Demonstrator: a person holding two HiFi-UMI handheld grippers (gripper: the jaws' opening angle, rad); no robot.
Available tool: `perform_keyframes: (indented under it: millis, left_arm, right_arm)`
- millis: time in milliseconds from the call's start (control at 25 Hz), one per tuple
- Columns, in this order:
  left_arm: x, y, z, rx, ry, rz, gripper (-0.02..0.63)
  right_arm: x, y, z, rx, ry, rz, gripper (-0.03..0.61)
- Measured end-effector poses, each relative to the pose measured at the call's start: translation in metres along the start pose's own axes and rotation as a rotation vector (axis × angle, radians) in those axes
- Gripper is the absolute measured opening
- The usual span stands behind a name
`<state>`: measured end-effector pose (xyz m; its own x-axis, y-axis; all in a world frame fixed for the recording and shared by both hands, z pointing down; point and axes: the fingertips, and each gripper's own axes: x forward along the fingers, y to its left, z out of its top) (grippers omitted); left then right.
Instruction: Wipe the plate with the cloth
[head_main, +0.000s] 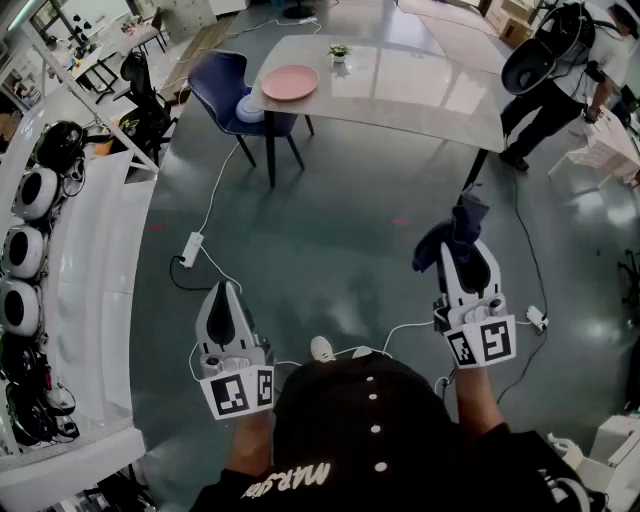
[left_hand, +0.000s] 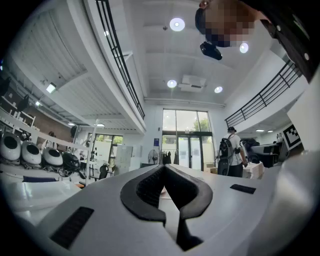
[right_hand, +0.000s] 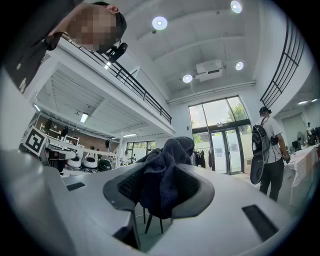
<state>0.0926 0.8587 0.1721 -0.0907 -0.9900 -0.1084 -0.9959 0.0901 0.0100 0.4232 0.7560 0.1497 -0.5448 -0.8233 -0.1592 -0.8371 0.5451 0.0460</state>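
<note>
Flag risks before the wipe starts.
1. The cable and power strip cross the path to the table: trip hazard.
2. The plate sits near the table's edge; a one-sided wipe may push it off.
3. The cloth is bunched in the right claw; may wipe poorly.

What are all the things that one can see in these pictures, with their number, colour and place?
plate: one, pink, on the table's left end.
table: one, pale grey, far across the floor.
chair: one, dark blue, at the table's left end.
potted plant: one, small, green, on the table behind the plate.
power strip: one, white, on the floor, left.
other person: one, dark trousers, beyond the table's right end.
cloth: one, dark blue, gripped in the right tongs.
left tongs: one, white, shut, empty.
right tongs: one, white, shut on the cloth.
</note>
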Motion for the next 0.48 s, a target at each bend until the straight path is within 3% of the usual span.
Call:
perform_keyframes:
  millis: [480]
  left_arm:
    - [0.006,0.003,-0.021,0.028,0.089,0.016,0.017]
  right_arm:
    - [0.001,-0.001,0.003,0.064,-0.037,0.013,0.135]
